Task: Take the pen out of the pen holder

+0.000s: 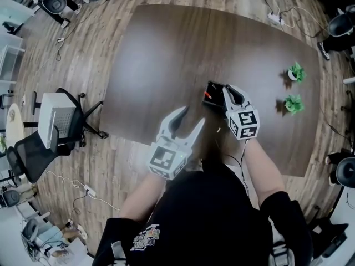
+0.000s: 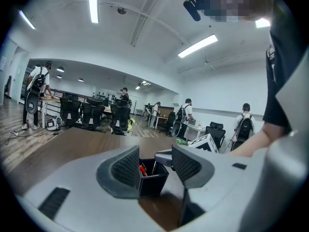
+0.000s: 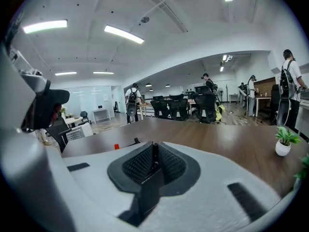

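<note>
At the pen holder [image 1: 213, 95], the right tool [image 1: 227, 89] pinches a dark pen [image 3: 155, 152]; left tool [image 1: 192, 116] spread.

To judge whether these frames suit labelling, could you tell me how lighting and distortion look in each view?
Head view: strong fisheye bows the table edges; soft sheen on it. Left gripper view: ceiling lights glare, black corners. Right gripper view: same vignette; the pen in the right gripper is dark.

Left gripper [image 1: 192, 115]: pale grey shell, curved fingers [image 2: 126, 168] with dark ribbed pads.
Right gripper [image 1: 227, 89]: same grey, black-and-white marker cube [image 1: 244, 123].
Shirt [image 1: 216, 215]: black, short sleeves, small print.
</note>
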### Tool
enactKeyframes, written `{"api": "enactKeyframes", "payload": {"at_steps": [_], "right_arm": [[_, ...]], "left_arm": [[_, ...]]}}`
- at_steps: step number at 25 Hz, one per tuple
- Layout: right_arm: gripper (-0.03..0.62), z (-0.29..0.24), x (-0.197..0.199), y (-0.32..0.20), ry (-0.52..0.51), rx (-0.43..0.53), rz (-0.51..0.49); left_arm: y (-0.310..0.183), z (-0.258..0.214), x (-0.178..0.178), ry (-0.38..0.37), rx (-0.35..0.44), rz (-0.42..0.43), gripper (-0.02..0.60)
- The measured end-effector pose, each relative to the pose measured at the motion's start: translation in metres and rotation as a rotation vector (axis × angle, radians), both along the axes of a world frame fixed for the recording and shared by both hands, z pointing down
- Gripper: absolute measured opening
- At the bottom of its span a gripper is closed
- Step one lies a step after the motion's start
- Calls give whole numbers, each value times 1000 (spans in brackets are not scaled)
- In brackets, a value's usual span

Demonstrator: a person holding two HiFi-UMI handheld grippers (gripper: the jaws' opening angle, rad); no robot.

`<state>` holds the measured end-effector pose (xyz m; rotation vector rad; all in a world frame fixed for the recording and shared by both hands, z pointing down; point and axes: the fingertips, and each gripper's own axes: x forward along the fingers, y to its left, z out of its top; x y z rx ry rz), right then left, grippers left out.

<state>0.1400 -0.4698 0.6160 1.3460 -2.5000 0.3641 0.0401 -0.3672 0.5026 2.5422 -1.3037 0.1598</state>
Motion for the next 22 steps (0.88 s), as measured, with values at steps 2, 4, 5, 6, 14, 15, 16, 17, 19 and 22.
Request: {"api": "enactKeyframes", "payload": {"at_steps": [2, 4, 5, 6, 14, 15, 16, 17, 19, 22], "right_arm": [[40, -4, -1, 2, -6, 1, 2], [39, -10, -3, 4, -8, 11, 3], [38, -14, -3, 4, -9, 17, 4], [38, -18, -4, 5, -11, 24, 5], [37, -59, -8, 20, -36, 94, 29], [37, -65, -9, 23, -45, 102, 34], [37, -72, -9, 27, -53, 110, 39], [37, -79, -10, 31, -59, 120, 46], [37, -95, -10, 37, -65, 147, 64], [37, -121, -12, 51, -72, 184, 93]], "left_arm": [[3, -2, -1, 0, 2, 8, 190], [6, -4, -2, 1, 9, 14, 190], [8, -5, -3, 1, 14, 16, 190], [9, -6, -4, 3, 17, 19, 190], [22, -21, -9, 22, 40, 54, 190], [25, -23, -11, 23, 42, 58, 190], [29, -25, -13, 25, 44, 62, 190], [32, -28, -16, 28, 46, 68, 190], [37, -33, -21, 34, 55, 82, 190], [45, -41, -29, 52, 65, 102, 190]]}}
